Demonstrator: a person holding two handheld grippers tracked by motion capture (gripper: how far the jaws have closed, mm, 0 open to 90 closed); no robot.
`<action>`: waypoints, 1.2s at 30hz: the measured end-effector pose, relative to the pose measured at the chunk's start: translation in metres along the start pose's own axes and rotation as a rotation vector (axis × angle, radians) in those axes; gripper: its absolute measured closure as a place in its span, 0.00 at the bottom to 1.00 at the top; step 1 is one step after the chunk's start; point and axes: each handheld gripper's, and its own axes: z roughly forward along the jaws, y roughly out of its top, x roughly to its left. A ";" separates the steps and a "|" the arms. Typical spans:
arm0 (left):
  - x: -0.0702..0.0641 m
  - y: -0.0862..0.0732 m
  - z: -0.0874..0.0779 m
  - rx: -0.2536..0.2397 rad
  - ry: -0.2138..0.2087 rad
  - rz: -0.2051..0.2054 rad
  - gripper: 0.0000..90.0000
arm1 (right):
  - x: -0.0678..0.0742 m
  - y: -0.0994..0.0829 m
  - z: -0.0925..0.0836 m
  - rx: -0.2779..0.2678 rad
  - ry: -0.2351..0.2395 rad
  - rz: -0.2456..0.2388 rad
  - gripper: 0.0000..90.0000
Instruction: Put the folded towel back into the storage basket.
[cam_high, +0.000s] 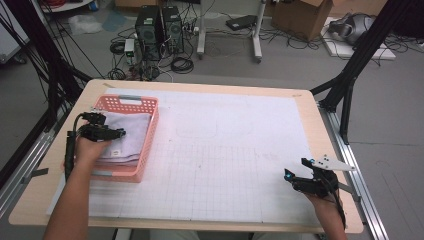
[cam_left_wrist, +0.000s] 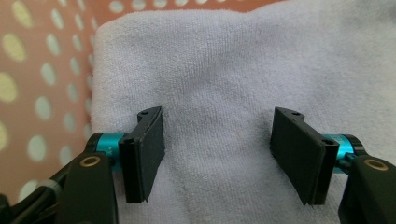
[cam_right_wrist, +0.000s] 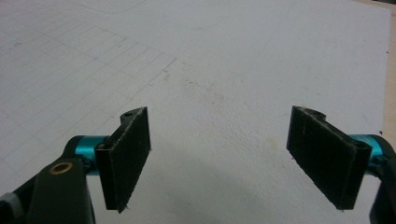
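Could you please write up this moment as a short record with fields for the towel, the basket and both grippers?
towel: pale lavender towel, folded, lying inside the basket
basket: pink perforated basket, near the table's left edge
left gripper: left gripper over the towel, jaws open, nothing pinched between them
right gripper: right gripper open above the white gridded mat, holding nothing
table: wooden table under the mat

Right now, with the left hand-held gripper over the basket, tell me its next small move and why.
Probably lower the left hand-held gripper and close it on the folded towel. Its jaws stand open above the cloth, pads not pressing, and the towel lies in the pink basket.
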 end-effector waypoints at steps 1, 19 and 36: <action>0.000 0.001 -0.001 -0.009 -0.001 0.005 0.40 | 0.000 0.000 0.000 0.002 0.001 0.000 0.23; -0.023 0.006 -0.066 -0.447 -0.180 -0.074 0.33 | -0.002 0.001 -0.007 -0.028 -0.001 0.015 0.23; -0.074 -0.005 -0.095 -0.567 -0.328 0.039 0.20 | -0.001 0.001 -0.005 -0.044 0.015 0.008 0.23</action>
